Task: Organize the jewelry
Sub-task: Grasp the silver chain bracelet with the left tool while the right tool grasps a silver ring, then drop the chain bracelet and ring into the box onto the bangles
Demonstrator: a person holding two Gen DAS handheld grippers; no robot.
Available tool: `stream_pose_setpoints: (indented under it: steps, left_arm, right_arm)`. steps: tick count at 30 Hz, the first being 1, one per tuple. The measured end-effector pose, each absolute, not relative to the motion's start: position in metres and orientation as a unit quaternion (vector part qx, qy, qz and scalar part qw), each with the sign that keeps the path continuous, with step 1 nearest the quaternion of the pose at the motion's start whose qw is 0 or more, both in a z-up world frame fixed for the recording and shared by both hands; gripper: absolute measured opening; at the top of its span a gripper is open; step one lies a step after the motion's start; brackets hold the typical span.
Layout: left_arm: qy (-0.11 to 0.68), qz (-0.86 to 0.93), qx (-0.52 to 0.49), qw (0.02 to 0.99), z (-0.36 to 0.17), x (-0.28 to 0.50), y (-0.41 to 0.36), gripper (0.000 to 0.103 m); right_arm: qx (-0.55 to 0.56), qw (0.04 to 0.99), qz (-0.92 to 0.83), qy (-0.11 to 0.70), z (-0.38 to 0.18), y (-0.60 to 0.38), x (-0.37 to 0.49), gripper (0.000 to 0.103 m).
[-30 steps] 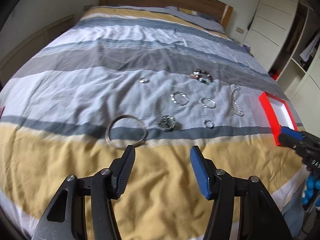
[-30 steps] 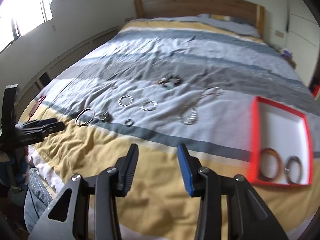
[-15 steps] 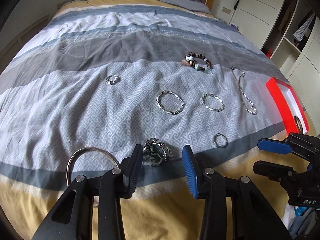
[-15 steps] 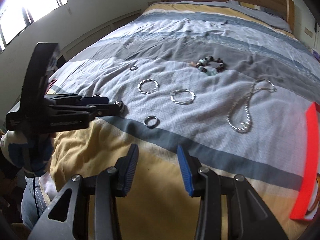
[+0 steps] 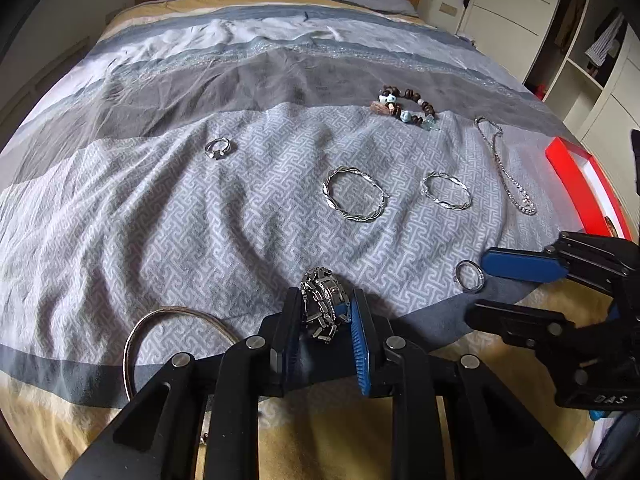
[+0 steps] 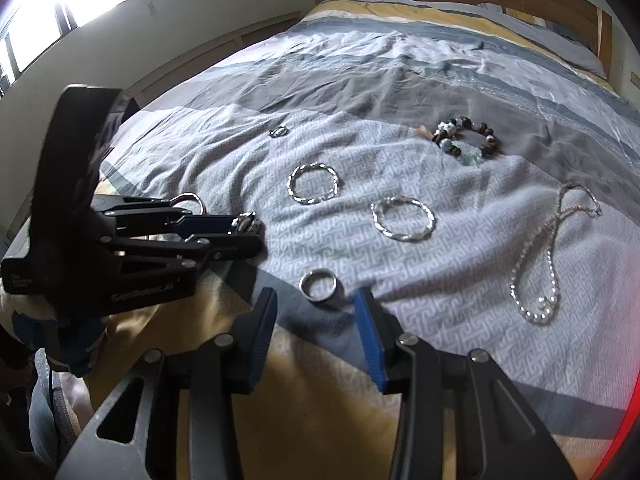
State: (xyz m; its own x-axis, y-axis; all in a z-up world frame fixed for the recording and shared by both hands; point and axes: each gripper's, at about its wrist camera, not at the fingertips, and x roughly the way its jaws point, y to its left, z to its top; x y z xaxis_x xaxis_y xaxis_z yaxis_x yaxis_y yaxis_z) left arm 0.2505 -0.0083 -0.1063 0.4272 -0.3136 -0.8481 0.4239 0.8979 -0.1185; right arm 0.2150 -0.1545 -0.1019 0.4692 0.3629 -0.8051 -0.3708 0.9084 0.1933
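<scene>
Metal links of the chunky bracelet look heavy, slack and slippery, so gripping the bunched middle seems wise. Left gripper is closing round it; right gripper hangs spread over a ring.

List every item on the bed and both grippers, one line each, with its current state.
left gripper: jaws closing, link bracelet between them
link bracelet: bunched, on the bed
right gripper: open, holding nothing
plain ring: flat, just ahead of right gripper
large bangle: flat, untouched
twisted bangles: flat, apart
bead bracelet: loose
chain: strung out
small ring: alone
red tray: open
</scene>
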Motion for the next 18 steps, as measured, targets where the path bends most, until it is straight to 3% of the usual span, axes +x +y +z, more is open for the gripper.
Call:
stream_pose_setpoints:
  steps: [3, 7, 18]
  left_arm:
    - [0.484, -0.222, 0.045, 0.845, -0.101, 0.248, -0.003, 0.023]
    - [0.481, -0.223, 0.039, 0.847, -0.099, 0.246, 0.001, 0.023]
    - [0.466, -0.222, 0.044, 0.855, -0.07, 0.226, -0.007, 0.023]
  right_arm:
    - [-0.009, 0.857, 0.214, 0.468, -0.106, -0.151, 0.222, 0.035]
    - [-0.014, 0.857, 0.206, 0.473, -0.112, -0.151, 0.227, 0.019]
    - [-0.004, 0.865, 0.202, 0.459, -0.088, -0.164, 0.198, 0.019]
